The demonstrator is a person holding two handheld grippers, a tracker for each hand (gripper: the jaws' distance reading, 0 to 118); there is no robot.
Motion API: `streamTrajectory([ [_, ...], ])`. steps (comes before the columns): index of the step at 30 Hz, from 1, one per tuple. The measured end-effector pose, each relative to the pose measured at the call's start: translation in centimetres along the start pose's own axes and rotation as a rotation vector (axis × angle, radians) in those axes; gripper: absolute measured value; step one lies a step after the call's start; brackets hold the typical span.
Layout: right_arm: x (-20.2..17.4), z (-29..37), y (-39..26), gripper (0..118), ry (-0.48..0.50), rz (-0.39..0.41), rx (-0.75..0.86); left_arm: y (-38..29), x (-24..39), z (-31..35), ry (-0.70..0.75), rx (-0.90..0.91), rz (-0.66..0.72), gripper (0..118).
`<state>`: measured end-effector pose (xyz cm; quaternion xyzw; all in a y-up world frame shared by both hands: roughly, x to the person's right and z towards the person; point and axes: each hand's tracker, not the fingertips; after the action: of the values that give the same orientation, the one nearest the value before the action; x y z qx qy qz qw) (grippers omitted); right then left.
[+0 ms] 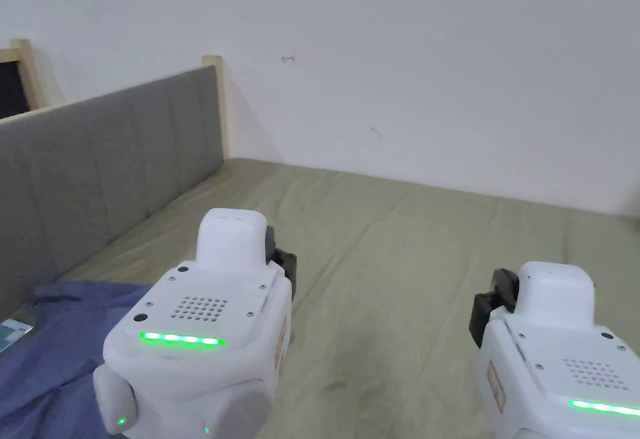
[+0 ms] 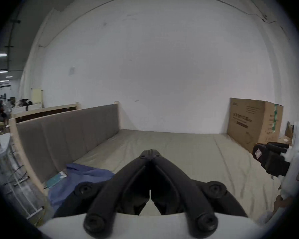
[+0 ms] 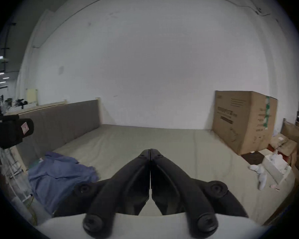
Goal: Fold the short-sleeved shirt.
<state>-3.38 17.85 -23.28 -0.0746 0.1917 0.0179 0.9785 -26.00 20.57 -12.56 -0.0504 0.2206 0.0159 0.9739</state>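
Note:
A blue short-sleeved shirt [image 1: 50, 346] lies crumpled on the olive bed sheet [image 1: 400, 259] at the near left, by the headboard; it also shows low left in the left gripper view [image 2: 86, 175] and in the right gripper view [image 3: 59, 173]. My left gripper [image 2: 150, 151] hovers above the sheet just right of the shirt, jaws pressed together with nothing between them. My right gripper [image 3: 150, 150] is held farther right over bare sheet, also shut and empty. From the head view I see the white bodies of the left gripper [image 1: 281, 259] and right gripper [image 1: 494, 299].
A grey padded headboard [image 1: 106, 165] runs along the bed's left side, a white wall behind. A teal flat item [image 2: 56, 179] lies beside the shirt. A large cardboard box [image 3: 243, 122] stands at the bed's far right, with smaller boxes and white items [image 3: 273, 165] nearby.

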Motion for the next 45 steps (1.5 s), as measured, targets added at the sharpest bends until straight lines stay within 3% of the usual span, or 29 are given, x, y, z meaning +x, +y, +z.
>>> streamTrajectory([
  [6, -7.0, -0.8, -0.2, 0, 0.201, 0.031, -0.02, 0.0, -6.6, 2.8, 0.207, -0.012, -0.032, 0],
  [13, -11.1, -0.8, -1.4, 0, 0.298, 0.068, -0.062, -0.9, -10.5, 3.8, 0.28, -0.042, -0.021, 0],
  [20, -11.2, -1.9, -2.1, 0, 0.304, 0.057, -0.105, -3.6, -12.7, -0.1, 0.27, -0.166, 0.067, 0],
  [25, -10.4, -3.3, -3.0, 0, 0.278, 0.028, -0.158, -8.9, -15.0, -7.6, 0.244, -0.493, 0.089, 0],
  [30, -9.9, -5.3, -4.5, 0, 0.246, 0.038, -0.218, -15.8, -16.7, -12.2, 0.201, -0.678, 0.233, 0],
  [33, -9.8, -6.7, -5.4, 0, 0.236, 0.035, -0.261, -17.9, -17.3, -14.8, 0.179, -0.756, 0.251, 0],
  [34, -9.8, -7.1, -5.6, 0, 0.231, 0.034, -0.271, -18.3, -17.6, -15.7, 0.156, -0.778, 0.255, 10],
  [35, -9.8, -7.6, -5.9, 0, 0.224, 0.035, -0.282, -18.2, -17.5, -16.5, 0.144, -0.813, 0.264, 31],
  [36, -9.8, -8.0, -6.1, 0, 0.218, 0.036, -0.293, -18.2, -17.7, -17.6, 0.144, -0.823, 0.259, 70],
  [37, -9.7, -8.4, -6.3, 0, 0.213, 0.036, -0.302, -18.2, -17.9, -18.4, 0.141, -0.823, 0.257, 97],
  [38, -9.7, -8.8, -6.6, 0, 0.208, 0.035, -0.313, -18.0, -18.0, -19.3, 0.138, -0.827, 0.254, 117],
  [41, -9.6, -9.8, -7.2, 0, 0.197, 0.031, -0.343, -17.5, -17.9, -21.3, 0.098, -0.794, 0.229, 114],
  [45, -9.2, -10.9, -7.8, 0, 0.187, 0.035, -0.372, -18.6, -17.5, -24.2, 0.123, -0.865, 0.091, 115],
])
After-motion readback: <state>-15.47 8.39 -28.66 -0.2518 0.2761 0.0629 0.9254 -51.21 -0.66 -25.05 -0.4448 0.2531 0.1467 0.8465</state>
